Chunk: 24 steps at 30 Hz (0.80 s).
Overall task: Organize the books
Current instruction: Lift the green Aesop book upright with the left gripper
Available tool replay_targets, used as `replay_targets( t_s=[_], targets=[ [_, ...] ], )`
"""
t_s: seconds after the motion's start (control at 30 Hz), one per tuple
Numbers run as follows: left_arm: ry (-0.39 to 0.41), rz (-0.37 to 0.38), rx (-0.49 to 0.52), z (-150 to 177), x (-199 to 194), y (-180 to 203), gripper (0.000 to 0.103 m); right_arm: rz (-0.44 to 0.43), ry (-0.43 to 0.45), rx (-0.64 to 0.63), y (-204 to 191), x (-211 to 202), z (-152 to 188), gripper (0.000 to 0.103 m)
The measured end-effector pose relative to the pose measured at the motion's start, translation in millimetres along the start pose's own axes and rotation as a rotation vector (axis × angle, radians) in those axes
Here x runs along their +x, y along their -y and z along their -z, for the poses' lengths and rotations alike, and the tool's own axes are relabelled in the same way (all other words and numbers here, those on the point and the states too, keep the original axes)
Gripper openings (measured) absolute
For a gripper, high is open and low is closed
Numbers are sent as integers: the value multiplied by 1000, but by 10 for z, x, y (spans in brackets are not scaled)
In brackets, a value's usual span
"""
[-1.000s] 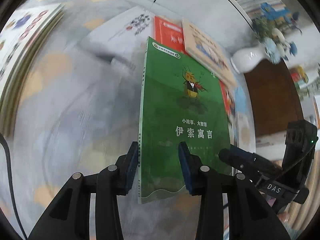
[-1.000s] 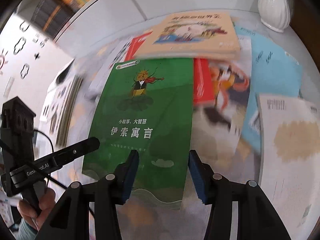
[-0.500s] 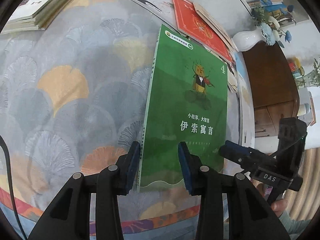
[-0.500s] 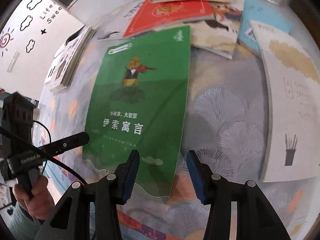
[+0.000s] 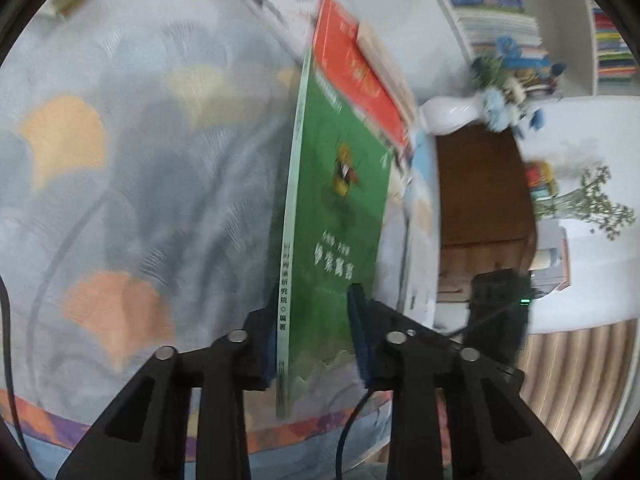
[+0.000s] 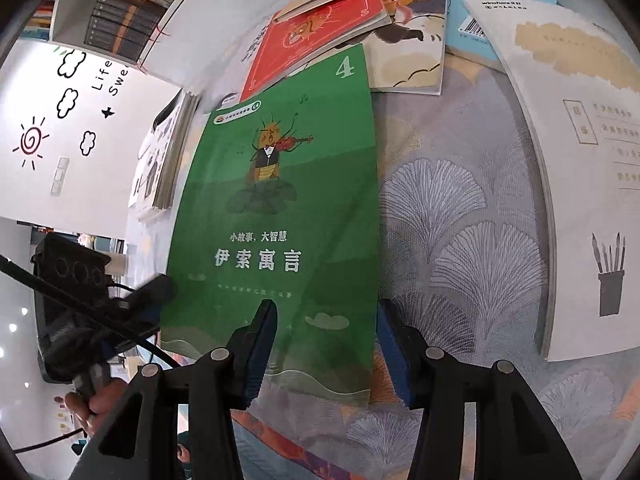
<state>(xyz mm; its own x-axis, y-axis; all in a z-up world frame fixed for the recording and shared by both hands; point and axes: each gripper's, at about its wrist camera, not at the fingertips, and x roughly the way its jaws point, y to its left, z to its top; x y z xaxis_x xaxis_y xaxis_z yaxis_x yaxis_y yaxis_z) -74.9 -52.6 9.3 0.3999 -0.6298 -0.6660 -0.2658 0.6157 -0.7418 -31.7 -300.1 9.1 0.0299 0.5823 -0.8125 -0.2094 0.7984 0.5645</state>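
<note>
A green paperback [image 5: 340, 216] with a violin-playing insect on its cover is lifted on edge above the patterned tablecloth [image 5: 120, 184]. My left gripper [image 5: 314, 336] has its jaws around the book's spine corner, with a gap showing on the cover side. In the right wrist view the same green book [image 6: 276, 220] fills the middle, and my right gripper [image 6: 326, 344] is open with the book's lower right corner between its fingers. The left gripper [image 6: 148, 300] shows at the book's left edge there.
A red book [image 6: 316, 36], a tan book and other picture books lie in a heap at the far side. A white book [image 6: 580, 184] lies at the right. A stack of books [image 6: 168, 160] sits at the left. A white vase [image 5: 452, 114] stands beyond the table's edge.
The green book has tipped up more steeply onto its spine edge, and both grippers have drawn it towards the near edge of the table. The left view is now blurred by motion.
</note>
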Motion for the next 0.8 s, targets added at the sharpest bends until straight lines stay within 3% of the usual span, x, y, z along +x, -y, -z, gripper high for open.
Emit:
replay_targets(
  t_s=[0.1, 0.27, 0.33, 0.5, 0.57, 0.8],
  targets=[
    [-6, -45, 1, 6, 114, 25, 12, -11, -10, -3, 10, -18, -4, 53],
    [35, 71, -83, -87, -54, -50, 11, -107, -44, 97, 230, -148, -36, 54],
    [37, 84, -88, -135, -123, -60, 11, -151, -36, 145, 344, -196, -10, 57],
    [-4, 179, -174, -191, -35, -105, 11, -245, -44, 210, 538, -157, 9, 59],
    [-4, 165, -183, -191, -12, -108, 10, -252, -40, 205, 542, -153, 8, 62],
    [-11, 1, -109, -168, 91, 22, 10, -216, -42, 170, 439, -181, 71, 65]
  ],
)
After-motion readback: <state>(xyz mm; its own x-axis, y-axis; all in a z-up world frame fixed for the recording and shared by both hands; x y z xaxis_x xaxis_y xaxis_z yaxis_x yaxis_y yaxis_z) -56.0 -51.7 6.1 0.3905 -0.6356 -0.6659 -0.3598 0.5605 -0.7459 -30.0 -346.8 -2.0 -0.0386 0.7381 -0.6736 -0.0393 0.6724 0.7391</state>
